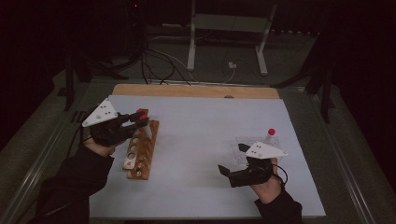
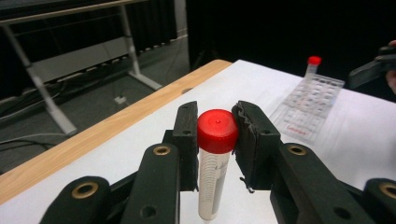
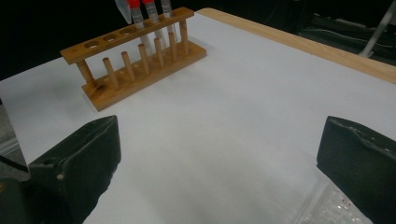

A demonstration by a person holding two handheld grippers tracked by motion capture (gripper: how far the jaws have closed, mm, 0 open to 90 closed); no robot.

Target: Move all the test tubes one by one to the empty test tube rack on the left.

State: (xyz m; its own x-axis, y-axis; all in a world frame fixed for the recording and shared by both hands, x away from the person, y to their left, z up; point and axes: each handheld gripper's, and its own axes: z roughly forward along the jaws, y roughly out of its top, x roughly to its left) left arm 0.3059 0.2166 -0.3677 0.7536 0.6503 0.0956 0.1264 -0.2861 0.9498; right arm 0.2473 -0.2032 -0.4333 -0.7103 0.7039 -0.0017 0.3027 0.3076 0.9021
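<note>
My left gripper point(image 1: 139, 119) is shut on a clear tube with a red cap point(image 2: 217, 131), pads pressed just below the cap, tube hanging upright. It hovers over the far end of a wooden tube rack point(image 1: 140, 148). In the right gripper view the rack point(image 3: 135, 60) holds red-capped tubes point(image 3: 135, 10) at its far end, and a conical tube tip point(image 3: 122, 8) hangs beside them. My right gripper point(image 1: 232, 161) stands open and holds nothing, its wide jaws point(image 3: 219, 158) pointing across the white sheet toward the rack.
A clear plastic tray point(image 1: 254, 145) lies beside my right gripper, with one red-capped tube point(image 1: 271, 134) standing at its far corner. The white sheet point(image 1: 201, 140) covers a wooden board point(image 1: 196, 91). Cables and a metal stand lie beyond the table.
</note>
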